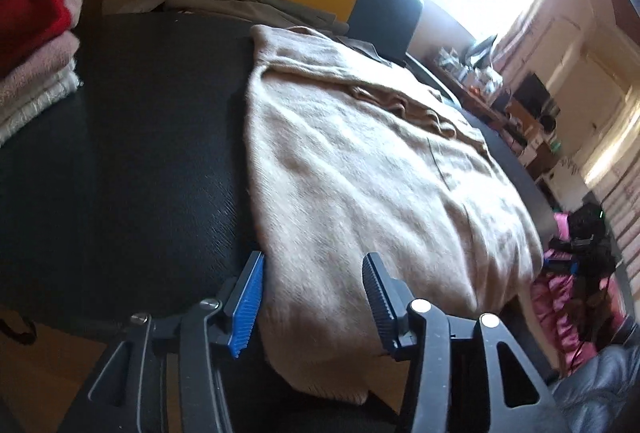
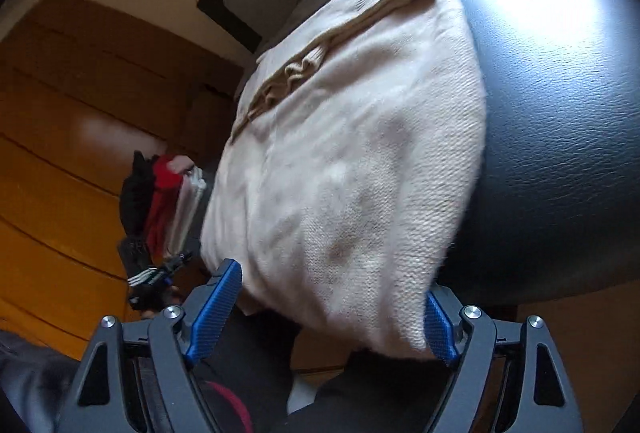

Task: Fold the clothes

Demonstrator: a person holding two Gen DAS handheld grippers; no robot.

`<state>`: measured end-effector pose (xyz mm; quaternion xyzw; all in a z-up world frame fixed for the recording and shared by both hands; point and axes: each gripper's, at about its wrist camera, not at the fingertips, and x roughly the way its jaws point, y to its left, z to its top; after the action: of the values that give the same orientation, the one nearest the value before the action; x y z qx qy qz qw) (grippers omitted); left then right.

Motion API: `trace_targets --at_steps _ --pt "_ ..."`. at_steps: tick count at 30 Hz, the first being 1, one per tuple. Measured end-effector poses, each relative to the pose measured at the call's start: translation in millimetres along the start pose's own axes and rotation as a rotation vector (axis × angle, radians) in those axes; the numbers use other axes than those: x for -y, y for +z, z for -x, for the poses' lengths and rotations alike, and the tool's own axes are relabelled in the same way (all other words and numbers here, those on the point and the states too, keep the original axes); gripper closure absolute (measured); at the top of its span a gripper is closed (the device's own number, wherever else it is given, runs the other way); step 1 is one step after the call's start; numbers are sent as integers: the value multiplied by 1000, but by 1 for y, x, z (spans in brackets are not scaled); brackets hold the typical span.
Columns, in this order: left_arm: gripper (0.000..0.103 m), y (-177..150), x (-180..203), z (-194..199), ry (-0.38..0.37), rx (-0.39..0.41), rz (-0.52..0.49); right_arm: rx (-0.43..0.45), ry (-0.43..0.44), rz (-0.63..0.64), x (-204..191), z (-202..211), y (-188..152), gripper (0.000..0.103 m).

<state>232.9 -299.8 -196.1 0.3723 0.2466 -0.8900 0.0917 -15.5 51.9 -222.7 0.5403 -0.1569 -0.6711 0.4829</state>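
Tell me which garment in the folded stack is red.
The second layer in the folded stack: the red garment, under a black piece and above the pink and white ones.

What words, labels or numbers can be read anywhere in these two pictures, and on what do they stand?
None can be read.
Beige sweater: no tag or print shows.
Stack of folded clothes: no label shows.
Cluttered shelf by the window: boxes and packets there may bear print, but all is too small and blurred to read.
Left gripper and right gripper: no marking shows on them.
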Motion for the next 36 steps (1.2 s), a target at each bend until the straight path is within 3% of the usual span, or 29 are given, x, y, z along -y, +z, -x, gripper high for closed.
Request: trace_targets --at_steps 9,11,13,14,15,18,20,25,31,36 --pt "55 -22 18 -1 11 -56 -5 -44 -110 103 -19 -15 -6 24" --pt "67 -19 16 -2 25 -67 7 -62 -147 110 -21 -16 -5 29" --pt "95 -15 13 -3 24 -84 22 -71 -213 133 -24 -16 -5 58" --pt "95 -13 11 -3 23 -92 28 -75 -248 142 -24 -16 -5 69" --pt "95 -11 11 -4 15 -97 19 -82 -263 133 -19 -12 -6 94" --pt "96 -4 10 -2 -47 -113 13 -95 -258 101 -4 -4 -9 94" --pt "96 4 11 6 -126 -95 19 -94 -232 82 -2 -1 -7 94" --pt "96 40 14 28 -281 -10 8 -44 -98 75 -17 13 10 94" --pt "96 110 13 32 -422 113 31 17 35 104 -48 11 64 94" --pt "96 191 0 1 -494 226 102 86 81 93 -57 -3 129 94"
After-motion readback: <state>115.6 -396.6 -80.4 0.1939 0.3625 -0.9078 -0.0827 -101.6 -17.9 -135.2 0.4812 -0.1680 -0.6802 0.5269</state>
